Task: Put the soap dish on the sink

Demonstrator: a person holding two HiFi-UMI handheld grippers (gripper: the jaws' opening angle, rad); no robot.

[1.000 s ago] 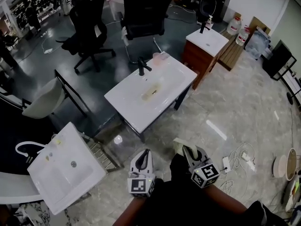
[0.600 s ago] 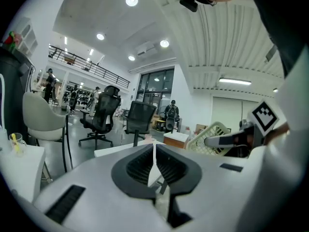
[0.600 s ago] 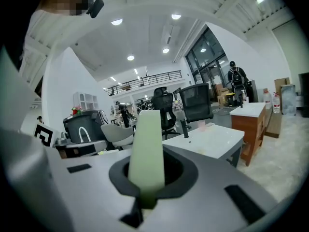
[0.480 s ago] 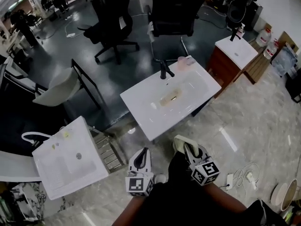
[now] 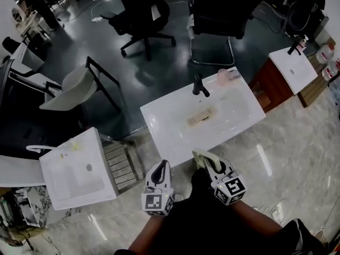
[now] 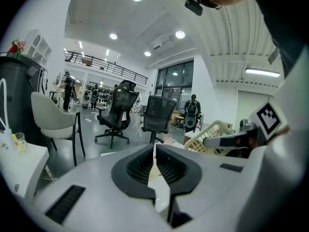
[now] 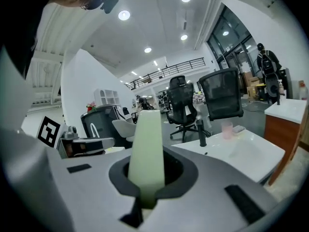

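A pale green soap dish stands on edge between the jaws of my right gripper, which is shut on it. In the left gripper view the soap dish shows as a slatted cream tray. My left gripper is beside it, shut and holding nothing. The white sink lies just beyond both grippers, with a black tap at its far edge. Both grippers are short of the sink's near rim.
A pink cup stands by the tap. A second white basin sits at the left, next to a metal rack. A third sink on a wooden cabinet is at the right. Office chairs stand behind.
Both grippers have travelled forward toward the white sink, which now lies right in front of them. The right gripper still holds the soap dish.
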